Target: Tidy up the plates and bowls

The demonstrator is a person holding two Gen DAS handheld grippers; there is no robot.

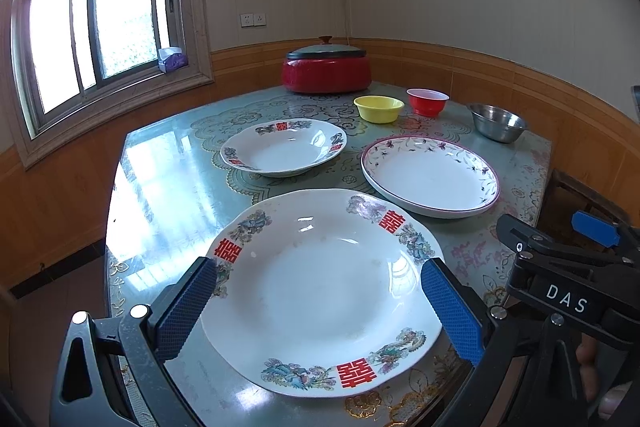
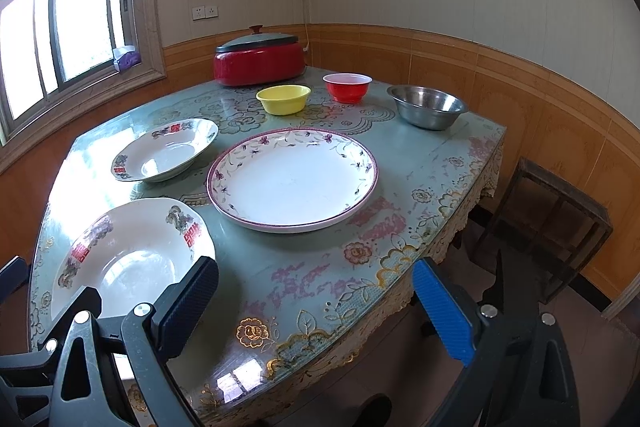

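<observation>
The left gripper (image 1: 318, 303) hovers with its jaws spread wide, empty, astride the large plate (image 1: 320, 291) at the table's (image 1: 168, 187) near edge, apparently aligning for a rim grasp; the right gripper (image 2: 316, 307) is equally wide and empty over the near right corner. Only the right wrist view shows the stool (image 2: 548, 223) beyond the table's right edge; the three bowls (image 2: 284, 99) line the far edge

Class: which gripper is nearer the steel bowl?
Right. The right gripper hangs over the table's near edge facing the steel bowl; the left gripper straddles the large plate, farther left.
</observation>
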